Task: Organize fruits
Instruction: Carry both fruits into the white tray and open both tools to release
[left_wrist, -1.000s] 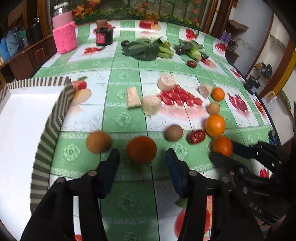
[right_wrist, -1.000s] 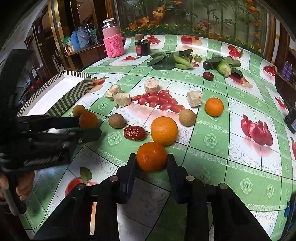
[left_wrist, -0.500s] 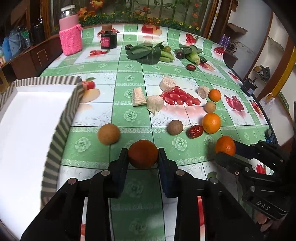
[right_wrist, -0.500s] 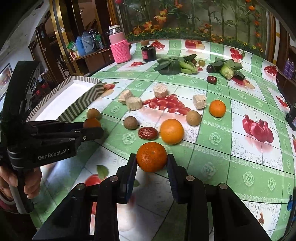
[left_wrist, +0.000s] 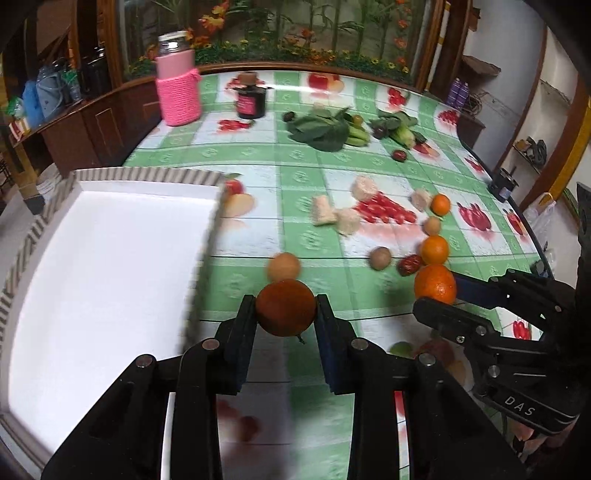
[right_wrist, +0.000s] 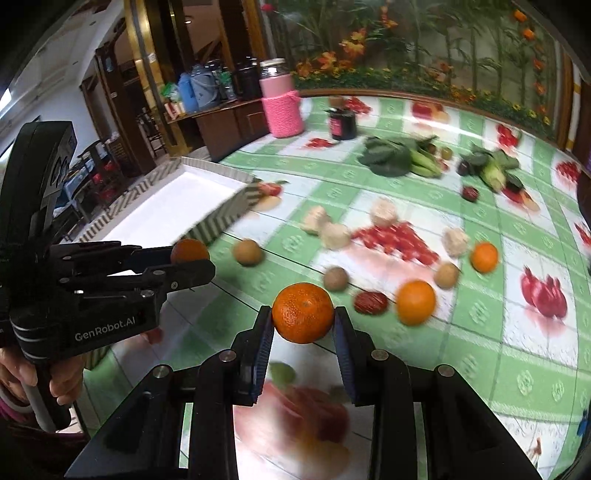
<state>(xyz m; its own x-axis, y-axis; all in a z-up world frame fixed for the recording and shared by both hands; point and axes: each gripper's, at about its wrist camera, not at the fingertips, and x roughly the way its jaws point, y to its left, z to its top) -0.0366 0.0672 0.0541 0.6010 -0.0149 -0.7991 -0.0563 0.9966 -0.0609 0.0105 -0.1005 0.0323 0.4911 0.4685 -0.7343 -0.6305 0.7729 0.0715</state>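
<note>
Carrying fruit to the tray is the step in hand, I judge. In the left wrist view, my left tongs (left_wrist: 285, 314) are clenched on a dark orange (left_wrist: 286, 307), lifted clear of the bench (left_wrist: 295, 177); the white tray (left_wrist: 92, 258) lies just to its left, with nothing in it that I can see, and a brown fruit (left_wrist: 283, 266) sits behind. In the right wrist view, my right tongs (right_wrist: 303, 323) grip a bright orange (right_wrist: 303, 312) off the bench, while two more oranges, brown fruits and a red date (right_wrist: 370, 302) wait beyond. Next I should swing both over the tray rim, lower, then release gently so neither rolls.
</note>
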